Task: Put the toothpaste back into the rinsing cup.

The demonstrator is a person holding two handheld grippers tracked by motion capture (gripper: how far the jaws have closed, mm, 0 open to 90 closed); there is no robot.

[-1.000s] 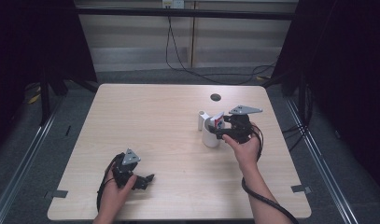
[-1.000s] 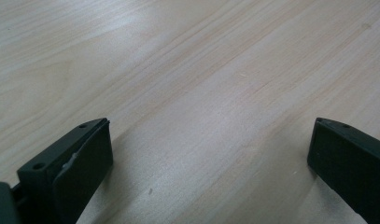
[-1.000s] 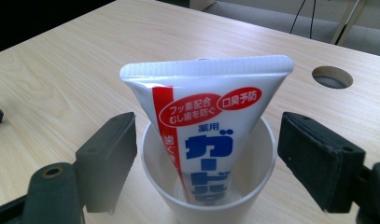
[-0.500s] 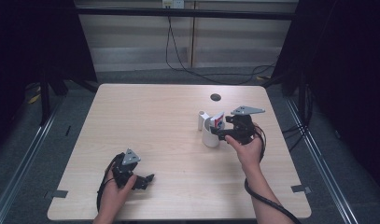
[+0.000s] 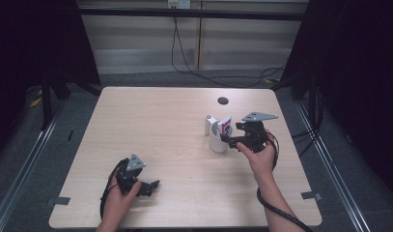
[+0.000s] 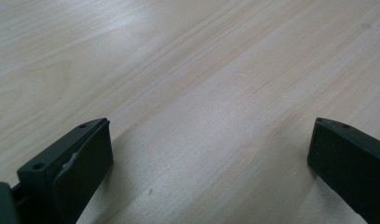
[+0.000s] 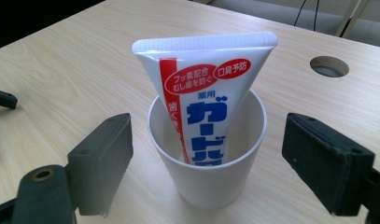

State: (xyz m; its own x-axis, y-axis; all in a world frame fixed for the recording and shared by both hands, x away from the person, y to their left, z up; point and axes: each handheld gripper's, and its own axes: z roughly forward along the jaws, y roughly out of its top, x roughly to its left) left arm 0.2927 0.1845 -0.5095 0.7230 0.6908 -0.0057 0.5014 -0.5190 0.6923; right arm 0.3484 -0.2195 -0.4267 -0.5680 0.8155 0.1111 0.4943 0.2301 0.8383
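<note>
A person at a pale wood tabletop (image 5: 175, 125) holds a hand-held gripper in each hand, with a white cup (image 5: 216, 139) between the right one's jaws.

The right hand-held gripper (image 7: 206, 158) is wide open, its jaws on either side of the cup (image 7: 207, 154) without touching it. A white, red and blue tube (image 7: 204, 98) stands upright in the cup, crimped end up. A second white object (image 5: 209, 123) stands just behind the cup. The left hand-held gripper (image 5: 145, 185) lies near the tabletop's front edge, well apart from the cup, jaws wide open and holding nothing. A round hole (image 5: 223, 100) sits in the tabletop beyond the cup.
</note>
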